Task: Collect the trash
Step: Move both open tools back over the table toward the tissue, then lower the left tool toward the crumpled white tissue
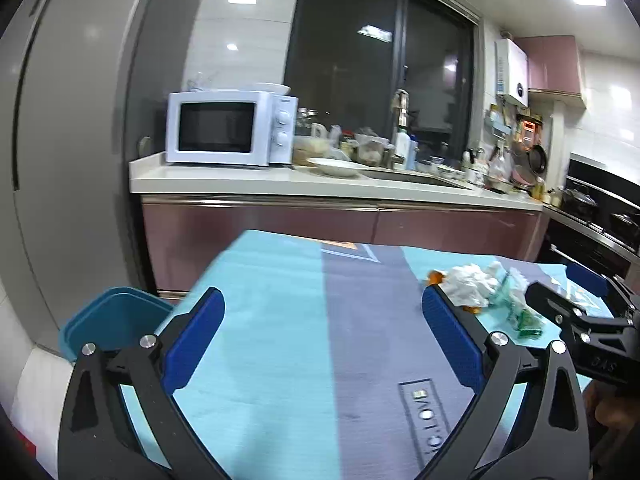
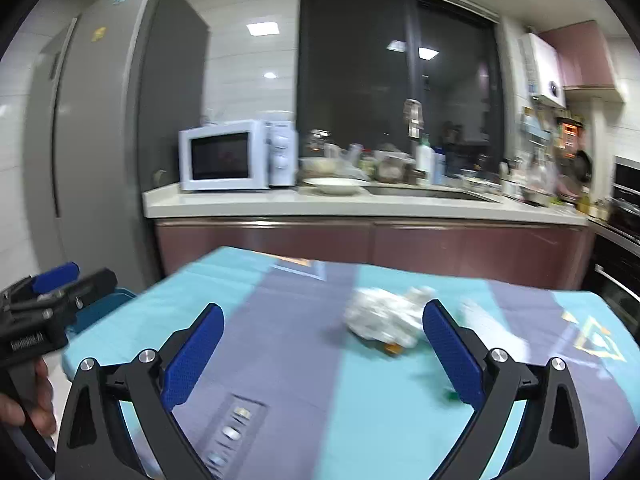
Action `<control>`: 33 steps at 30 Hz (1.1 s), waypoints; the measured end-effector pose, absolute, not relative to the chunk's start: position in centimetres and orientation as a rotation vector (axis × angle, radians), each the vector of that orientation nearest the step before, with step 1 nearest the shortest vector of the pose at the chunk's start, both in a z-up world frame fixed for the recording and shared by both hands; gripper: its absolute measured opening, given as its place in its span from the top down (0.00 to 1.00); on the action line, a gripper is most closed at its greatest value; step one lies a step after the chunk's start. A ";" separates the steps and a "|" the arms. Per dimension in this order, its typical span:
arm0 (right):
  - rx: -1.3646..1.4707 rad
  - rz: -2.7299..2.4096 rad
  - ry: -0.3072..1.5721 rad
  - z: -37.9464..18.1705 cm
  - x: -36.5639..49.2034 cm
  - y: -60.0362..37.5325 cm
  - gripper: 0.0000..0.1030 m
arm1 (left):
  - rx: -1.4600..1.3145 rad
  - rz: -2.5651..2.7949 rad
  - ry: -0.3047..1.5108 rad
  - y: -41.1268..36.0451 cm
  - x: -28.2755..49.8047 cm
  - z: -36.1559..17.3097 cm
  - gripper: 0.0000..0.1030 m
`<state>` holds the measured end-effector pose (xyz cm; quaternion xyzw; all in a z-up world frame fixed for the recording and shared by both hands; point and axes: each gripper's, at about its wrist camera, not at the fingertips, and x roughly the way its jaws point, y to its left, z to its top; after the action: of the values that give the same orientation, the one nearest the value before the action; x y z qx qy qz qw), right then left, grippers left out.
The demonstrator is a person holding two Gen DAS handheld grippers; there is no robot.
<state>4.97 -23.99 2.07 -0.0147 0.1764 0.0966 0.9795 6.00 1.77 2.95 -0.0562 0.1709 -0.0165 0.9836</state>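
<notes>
A heap of trash lies on the teal and grey tablecloth (image 1: 280, 320): crumpled white tissue (image 1: 472, 280), a green plastic wrapper (image 1: 524, 320) and an orange scrap (image 1: 436, 278). My left gripper (image 1: 324, 320) is open and empty, with the heap just beyond its right finger. To the right of the heap my right gripper (image 1: 576, 296) reaches in. In the right wrist view the right gripper (image 2: 324, 336) is wide open and empty. The blurred tissue (image 2: 380, 316) lies ahead, close to its right finger, with the orange scrap (image 2: 392, 348) under it. The left gripper (image 2: 76, 280) shows at the left.
A teal bin (image 1: 116, 320) stands on the floor by the table's left corner, beside the grey fridge (image 1: 80, 140). Behind the table runs a counter (image 1: 320, 184) with a white microwave (image 1: 228, 132), dishes, bottles and a sink. An oven (image 1: 600, 216) stands at the right.
</notes>
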 end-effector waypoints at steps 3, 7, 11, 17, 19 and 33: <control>-0.024 0.129 0.372 1.6 4.4 -26.3 0.07 | -0.099 -0.068 0.346 0.1 6.5 2.9 0.05; -0.011 0.046 0.388 1.1 3.9 -29.2 0.07 | -0.075 -0.110 0.340 -2.1 7.5 2.9 0.05; -0.009 -0.020 0.400 0.5 3.6 -31.5 0.07 | -0.062 -0.139 0.345 -3.3 8.4 2.6 0.05; -0.002 -0.065 0.419 -0.2 4.0 -33.7 0.07 | -0.068 -0.161 0.390 -3.6 10.6 1.3 0.05; 0.012 -0.069 0.431 -0.4 4.4 -34.5 0.07 | -0.066 -0.170 0.402 -4.0 11.3 1.0 0.05; 0.067 -0.054 0.489 -0.7 8.9 -37.9 0.07 | 0.034 -0.302 0.446 -10.4 18.3 0.8 0.05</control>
<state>8.88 -37.86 -0.71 0.0334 0.2422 -0.0269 0.9693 18.29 -10.40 0.77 0.0169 0.2204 -0.1490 0.9638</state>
